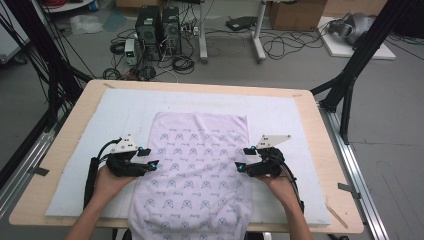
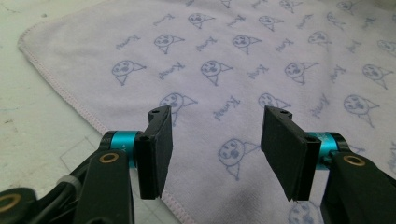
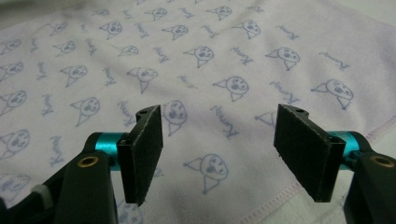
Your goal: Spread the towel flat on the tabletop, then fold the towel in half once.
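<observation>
The left gripper (image 1: 150,158) and right gripper (image 1: 244,159) both have their jaws spread wide and hold nothing. They sit over the two side edges of one towel (image 1: 195,165), flat on the counter (image 1: 320,145).

Even, soft overhead light fills the high view, with faint shadows and no glare, though detail is coarse. The gripper views are dimmer; the towel (image 2: 261,60) prints blur slightly, and the black fingers (image 3: 144,154) stay sharp.
</observation>
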{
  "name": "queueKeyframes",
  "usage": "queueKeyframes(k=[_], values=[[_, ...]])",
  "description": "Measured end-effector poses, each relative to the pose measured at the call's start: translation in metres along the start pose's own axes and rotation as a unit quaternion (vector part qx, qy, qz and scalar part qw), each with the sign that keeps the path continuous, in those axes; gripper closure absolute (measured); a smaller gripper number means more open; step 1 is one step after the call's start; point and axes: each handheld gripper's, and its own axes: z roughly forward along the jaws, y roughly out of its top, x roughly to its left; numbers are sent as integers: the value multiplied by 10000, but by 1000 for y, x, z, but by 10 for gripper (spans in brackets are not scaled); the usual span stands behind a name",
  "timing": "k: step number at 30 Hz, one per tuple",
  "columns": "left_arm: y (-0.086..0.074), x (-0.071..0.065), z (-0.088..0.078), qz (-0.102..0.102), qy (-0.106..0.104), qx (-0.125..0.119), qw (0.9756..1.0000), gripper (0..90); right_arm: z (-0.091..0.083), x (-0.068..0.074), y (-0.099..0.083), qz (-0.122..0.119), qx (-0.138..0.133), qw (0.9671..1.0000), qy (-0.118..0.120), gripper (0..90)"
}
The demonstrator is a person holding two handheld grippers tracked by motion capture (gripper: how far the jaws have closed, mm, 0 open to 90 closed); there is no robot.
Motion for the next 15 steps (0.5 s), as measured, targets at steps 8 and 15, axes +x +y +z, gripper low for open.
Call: queueKeyframes(k=[8,15], values=[[-1,0,-1,20,-14,22,10000,433,2,2,0,-57,48,10000,9,303],[-1,0,-1,51,-26,37,10000,434,3,5,1,-87,73,9999,11,296]])
